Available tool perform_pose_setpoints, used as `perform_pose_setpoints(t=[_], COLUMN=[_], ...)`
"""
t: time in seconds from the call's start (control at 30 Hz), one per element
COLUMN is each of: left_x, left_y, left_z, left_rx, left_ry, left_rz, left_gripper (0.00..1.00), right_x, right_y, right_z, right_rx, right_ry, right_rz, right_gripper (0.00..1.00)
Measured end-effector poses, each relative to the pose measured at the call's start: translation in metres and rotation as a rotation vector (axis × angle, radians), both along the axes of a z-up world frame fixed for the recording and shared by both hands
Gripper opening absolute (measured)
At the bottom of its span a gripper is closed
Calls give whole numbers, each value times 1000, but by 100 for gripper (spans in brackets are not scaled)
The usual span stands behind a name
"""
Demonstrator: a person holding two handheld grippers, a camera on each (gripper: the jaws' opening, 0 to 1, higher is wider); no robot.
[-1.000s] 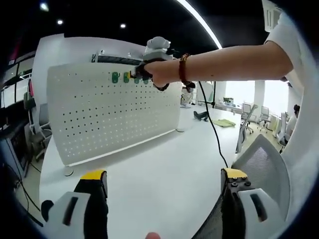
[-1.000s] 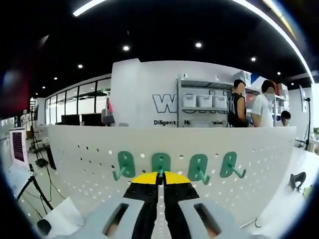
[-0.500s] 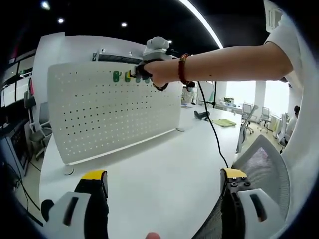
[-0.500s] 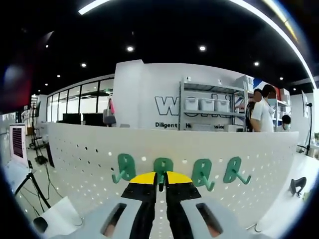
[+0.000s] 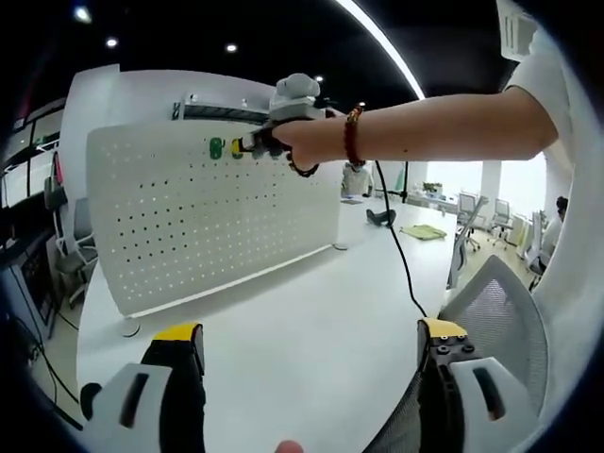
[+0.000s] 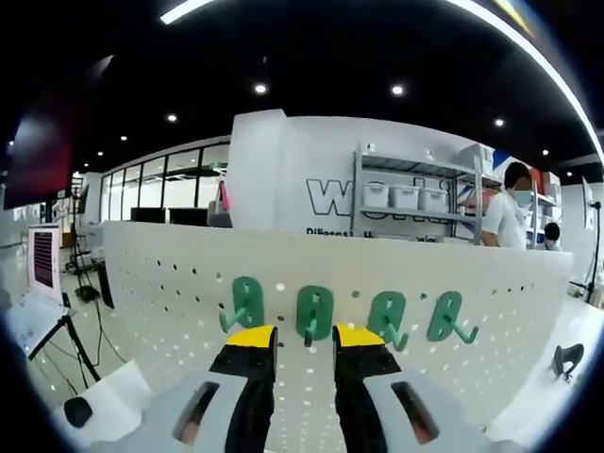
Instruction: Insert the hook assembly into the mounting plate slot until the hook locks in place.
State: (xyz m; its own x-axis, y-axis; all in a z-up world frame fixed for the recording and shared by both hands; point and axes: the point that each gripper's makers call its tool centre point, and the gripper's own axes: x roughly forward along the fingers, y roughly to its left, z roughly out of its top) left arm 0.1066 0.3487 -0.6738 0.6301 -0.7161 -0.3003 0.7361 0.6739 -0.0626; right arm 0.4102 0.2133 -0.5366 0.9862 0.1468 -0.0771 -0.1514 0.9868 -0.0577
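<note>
The left gripper view faces the pegboard (image 5: 208, 212) from well back across the table; the right gripper view looks close-up at it.

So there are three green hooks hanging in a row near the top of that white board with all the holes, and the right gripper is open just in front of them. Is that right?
Not quite: the right gripper view shows four green hooks in that row near the top of the white pegboard, not three. The rest holds: the right gripper is open just in front of them, its jaws standing either side of the second hook from the left.

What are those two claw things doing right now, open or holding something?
Left gripper: open, holding nothing.
Right gripper: open, jaws either side of a green hook on the pegboard.
</note>
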Motion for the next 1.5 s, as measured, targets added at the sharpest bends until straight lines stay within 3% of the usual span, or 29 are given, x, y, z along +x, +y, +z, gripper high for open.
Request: perform_pose_setpoints(t=[0.27,0.73,1.13,1.5], left_x=[-7,-19,-30,-26], left_y=[-8,-27,-47,-53], left_z=[5,9,10,15], left_rx=[16,34,35,26], left_ry=[-11,-15,-7,-9], left_rz=[-11,-27,-32,-13], left_gripper=[97,98,98,98], right_x=[-21,-66,-118,-170], right_y=[-3,-18,-31,-50], right_z=[-5,-33,-37,-34], right_rx=[18,9,28,34], right_ry=[11,66,48,15], right_rz=[48,126,220,291], right_gripper=[37,44,61,64])
